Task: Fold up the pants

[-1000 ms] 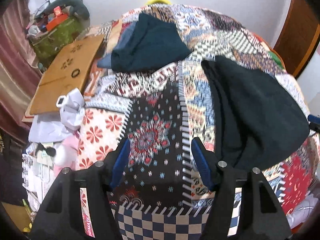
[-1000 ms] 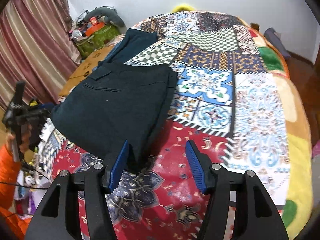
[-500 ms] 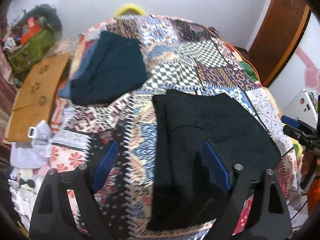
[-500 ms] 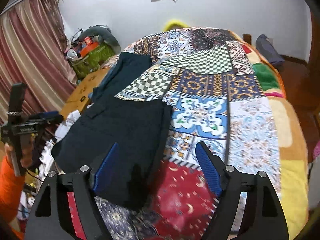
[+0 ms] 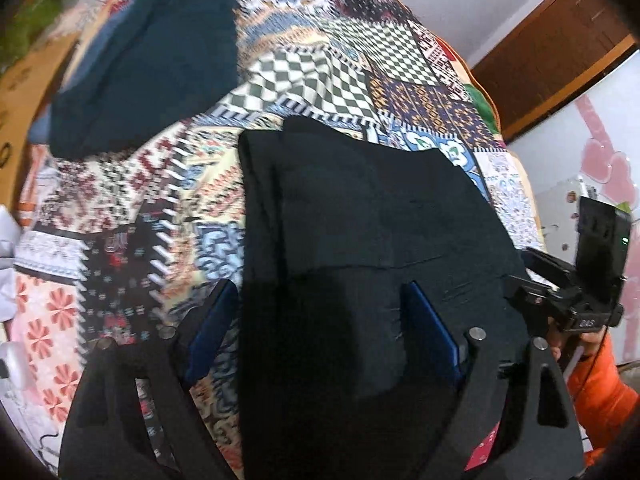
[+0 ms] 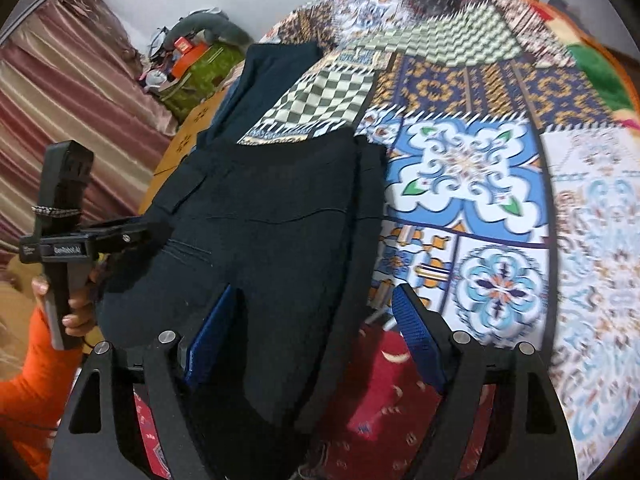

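Note:
Black pants (image 5: pixel 360 232) lie spread on the patchwork bedspread (image 5: pixel 312 76), waist end with a back pocket toward the near edge; they also show in the right wrist view (image 6: pixel 272 232). My left gripper (image 5: pixel 320 320) is open, its blue pads (image 5: pixel 432 332) straddling the near left part of the pants. My right gripper (image 6: pixel 316 320) is open over the near right edge of the pants, one pad (image 6: pixel 416 332) above the bedspread (image 6: pixel 464 168). The other gripper's handle shows in each view: the right one (image 5: pixel 576 292), the left one (image 6: pixel 64 240).
A second dark folded garment (image 5: pixel 148 60) lies further back on the bed, also in the right wrist view (image 6: pixel 272 72). A wooden board (image 5: pixel 16 92) and a green bag (image 6: pixel 196 76) sit left of the bed. A wooden door (image 5: pixel 560 48) stands at right.
Both grippers have moved in and down over the near end of the black pants, from either side. The jaws stay open. The pants have not moved.

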`<act>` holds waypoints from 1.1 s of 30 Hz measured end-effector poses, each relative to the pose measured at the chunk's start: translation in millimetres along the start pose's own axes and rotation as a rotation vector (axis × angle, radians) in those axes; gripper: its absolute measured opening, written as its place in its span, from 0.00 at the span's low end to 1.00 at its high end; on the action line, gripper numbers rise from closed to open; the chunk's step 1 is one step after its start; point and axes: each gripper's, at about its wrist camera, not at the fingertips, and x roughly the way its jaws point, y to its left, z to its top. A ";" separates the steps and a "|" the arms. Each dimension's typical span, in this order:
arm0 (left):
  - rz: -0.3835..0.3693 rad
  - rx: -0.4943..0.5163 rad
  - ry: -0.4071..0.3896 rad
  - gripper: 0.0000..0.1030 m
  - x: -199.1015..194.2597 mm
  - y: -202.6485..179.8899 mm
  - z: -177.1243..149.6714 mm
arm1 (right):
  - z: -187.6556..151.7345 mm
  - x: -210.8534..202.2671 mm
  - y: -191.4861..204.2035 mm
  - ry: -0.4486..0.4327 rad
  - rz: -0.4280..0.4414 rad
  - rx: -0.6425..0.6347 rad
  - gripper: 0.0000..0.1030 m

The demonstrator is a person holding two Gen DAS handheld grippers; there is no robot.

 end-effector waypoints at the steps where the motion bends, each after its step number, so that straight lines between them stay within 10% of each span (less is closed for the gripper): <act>1: -0.018 -0.010 0.008 0.85 2.6 2.0 2.2 | 1.2 2.4 -3.3 0.011 0.022 0.016 0.74; 17: -0.024 -0.002 -0.048 0.34 -19.0 -8.6 10.4 | 19.5 -6.1 25.0 0.029 0.042 -0.077 0.24; 33: 0.144 0.099 -0.347 0.29 -123.4 -5.0 54.2 | 114.8 -19.1 96.9 -0.158 0.041 -0.247 0.18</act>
